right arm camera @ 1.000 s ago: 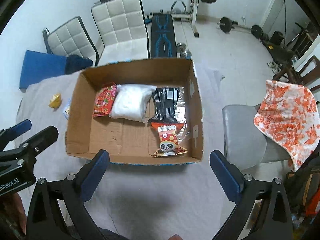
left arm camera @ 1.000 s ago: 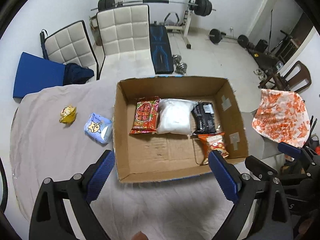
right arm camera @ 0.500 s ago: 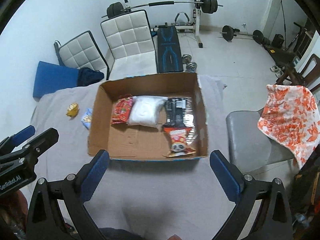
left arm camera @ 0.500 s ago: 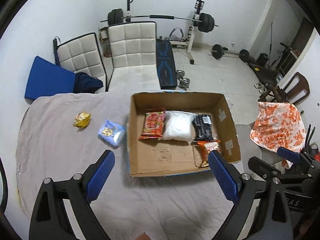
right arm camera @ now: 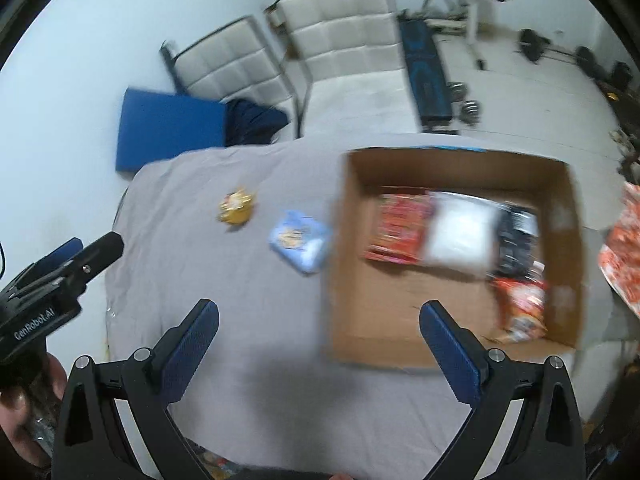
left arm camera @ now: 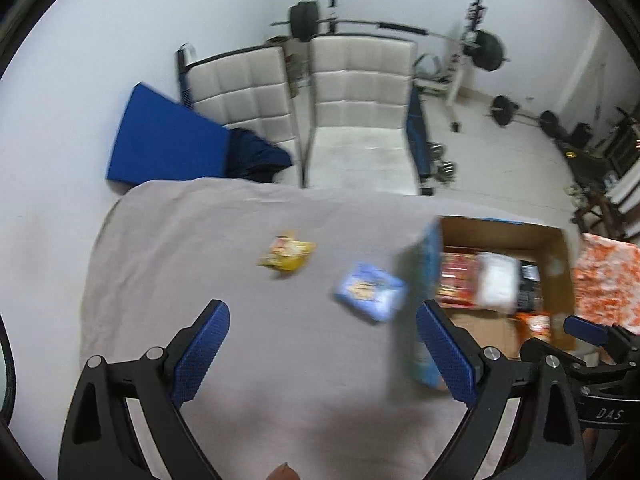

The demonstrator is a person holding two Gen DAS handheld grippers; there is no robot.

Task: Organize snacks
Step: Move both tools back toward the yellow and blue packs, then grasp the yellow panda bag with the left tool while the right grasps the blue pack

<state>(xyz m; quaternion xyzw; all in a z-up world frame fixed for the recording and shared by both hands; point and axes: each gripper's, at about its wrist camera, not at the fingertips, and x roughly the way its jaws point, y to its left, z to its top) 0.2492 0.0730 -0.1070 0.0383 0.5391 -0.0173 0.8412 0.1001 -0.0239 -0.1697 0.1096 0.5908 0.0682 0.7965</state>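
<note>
Snacks were mostly packed, four packets lying in the cardboard box (right arm camera: 452, 168), while a yellow packet (left arm camera: 286, 255) and a blue packet (left arm camera: 370, 290) waited on the table (left arm camera: 240, 360) beyond both wide-open, empty tools (left arm camera: 322, 354) (right arm camera: 318, 350).

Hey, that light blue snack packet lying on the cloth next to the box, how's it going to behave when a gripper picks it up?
The light blue snack packet looks puffy and soft, so it probably gives under the pads. Being small and pillow-shaped, it is likely light. Lying flat on the tablecloth, it should not roll.
</note>
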